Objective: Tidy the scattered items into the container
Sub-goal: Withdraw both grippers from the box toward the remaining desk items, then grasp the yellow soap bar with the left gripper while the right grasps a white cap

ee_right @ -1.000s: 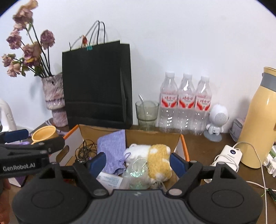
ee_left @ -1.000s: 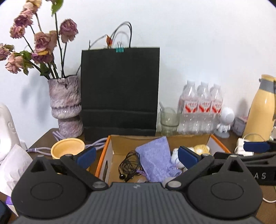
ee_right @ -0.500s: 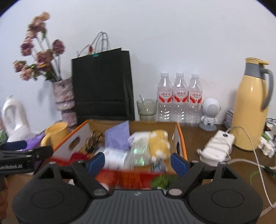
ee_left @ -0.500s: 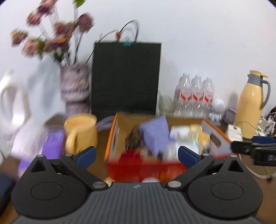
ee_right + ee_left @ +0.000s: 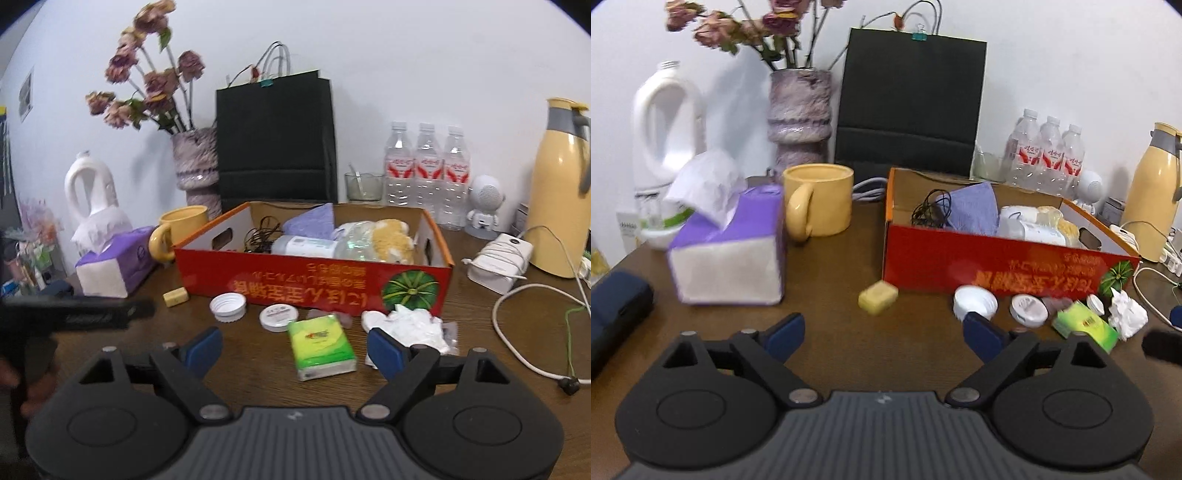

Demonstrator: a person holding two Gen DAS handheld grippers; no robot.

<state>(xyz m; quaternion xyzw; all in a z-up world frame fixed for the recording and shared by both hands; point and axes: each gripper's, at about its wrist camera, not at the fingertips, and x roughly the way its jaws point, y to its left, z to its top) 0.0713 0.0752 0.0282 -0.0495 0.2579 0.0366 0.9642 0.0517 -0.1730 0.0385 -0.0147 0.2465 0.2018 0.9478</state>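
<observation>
A red cardboard box (image 5: 997, 266) (image 5: 314, 277) holds a black cable, a purple cloth, a bottle and a plush toy. In front of it on the brown table lie a yellow block (image 5: 878, 296) (image 5: 176, 296), a white cap (image 5: 975, 302) (image 5: 228, 306), a round white tin (image 5: 1028, 310) (image 5: 278, 317), a green tissue pack (image 5: 1084, 325) (image 5: 320, 349) and crumpled white paper (image 5: 1128, 317) (image 5: 413, 326). My left gripper (image 5: 882, 328) hovers short of the yellow block, its jaws closing with nothing between them. My right gripper (image 5: 295, 345) stands open just before the green pack, not touching it.
A purple tissue box (image 5: 731, 251) and a yellow mug (image 5: 820, 199) stand left of the box. A vase, a black paper bag (image 5: 908, 99), water bottles and a yellow flask (image 5: 557, 192) line the wall. A white charger (image 5: 498, 262) trails its cable at the right.
Both grippers have drawn back and sunk from above the box. The box's red front and the loose items before it have come into view.
</observation>
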